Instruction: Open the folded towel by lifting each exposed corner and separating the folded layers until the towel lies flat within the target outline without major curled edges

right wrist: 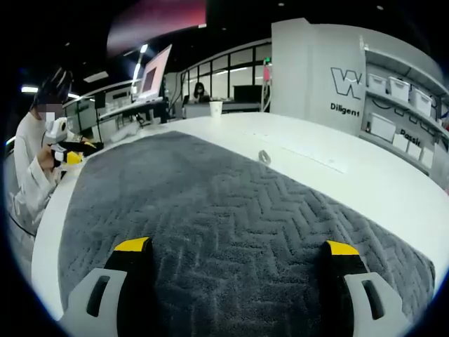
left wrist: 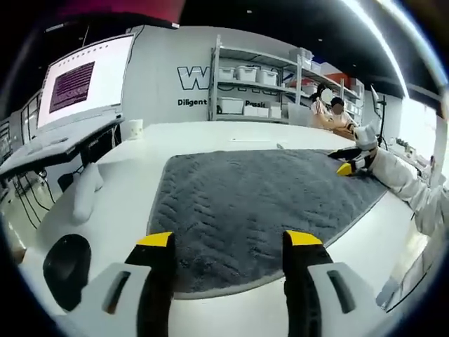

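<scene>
A dark grey towel [left wrist: 259, 203] with a herringbone weave lies spread out on the white table [left wrist: 133, 210]. Its near edge curves just ahead of my left gripper [left wrist: 229, 242], which is open, with the yellow-tipped jaws wide apart. The right gripper [left wrist: 349, 166] sits at the towel's far right corner, held by a white-sleeved hand. In the right gripper view the towel [right wrist: 231, 210] stretches ahead beneath my open right gripper [right wrist: 237, 247]. The left gripper [right wrist: 70, 156] shows at the towel's far left edge, in the person's hands.
A black round object [left wrist: 66, 267] and a white rolled item [left wrist: 85, 191] lie on the table left of the towel. A cup [left wrist: 133, 128] and a monitor [left wrist: 84, 81] stand at the back left, shelves [left wrist: 252, 84] behind. A small ring [right wrist: 264, 156] lies beside the towel.
</scene>
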{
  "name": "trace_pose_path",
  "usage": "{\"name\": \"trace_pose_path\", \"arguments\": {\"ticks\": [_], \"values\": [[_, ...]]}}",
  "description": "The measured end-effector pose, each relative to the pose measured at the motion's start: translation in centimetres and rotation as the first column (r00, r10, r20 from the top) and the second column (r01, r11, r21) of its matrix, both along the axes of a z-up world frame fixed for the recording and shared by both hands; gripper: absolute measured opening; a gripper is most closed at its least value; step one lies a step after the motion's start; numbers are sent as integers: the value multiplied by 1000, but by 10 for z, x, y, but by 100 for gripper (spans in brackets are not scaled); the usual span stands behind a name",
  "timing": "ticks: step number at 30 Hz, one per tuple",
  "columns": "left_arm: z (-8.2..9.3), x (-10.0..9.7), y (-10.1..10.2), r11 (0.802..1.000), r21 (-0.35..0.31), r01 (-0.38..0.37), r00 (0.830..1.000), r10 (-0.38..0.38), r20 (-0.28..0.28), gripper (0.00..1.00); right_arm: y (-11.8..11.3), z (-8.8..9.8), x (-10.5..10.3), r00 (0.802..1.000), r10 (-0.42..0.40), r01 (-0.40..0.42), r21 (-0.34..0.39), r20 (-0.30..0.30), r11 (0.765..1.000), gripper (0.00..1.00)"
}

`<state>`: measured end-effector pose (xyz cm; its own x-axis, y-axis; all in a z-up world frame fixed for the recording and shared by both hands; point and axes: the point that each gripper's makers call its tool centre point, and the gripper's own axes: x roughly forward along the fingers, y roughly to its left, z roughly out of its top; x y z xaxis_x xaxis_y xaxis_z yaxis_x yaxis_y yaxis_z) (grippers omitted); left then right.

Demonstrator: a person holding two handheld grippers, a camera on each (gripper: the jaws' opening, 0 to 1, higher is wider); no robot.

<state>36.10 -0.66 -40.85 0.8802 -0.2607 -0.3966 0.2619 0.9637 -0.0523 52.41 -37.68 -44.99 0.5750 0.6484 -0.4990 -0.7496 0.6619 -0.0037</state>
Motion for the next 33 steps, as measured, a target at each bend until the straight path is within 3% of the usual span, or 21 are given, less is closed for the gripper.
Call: {"name": "trace_pose_path", "arguments": {"ticks": [7,11,17,33], "values": [[-12,23,-34,999,31,14,1000,-13,-12,63,0,0,-1,1000,0,0,0,0,1000,99],[-19,30,-50,996,90,19,1000,-17,-21,64,0,0,-1,1000,1,-1,0,0,1000,99],[-26,32,-64,998,60,30,999,-28,-29,63,0,0,-1,1000,0,0,0,0,1000,99],[-32,24,-67,998,59,20,1000,-19,-18,61,1,1,0,1000,0,0,1,1,1000,99]]}}
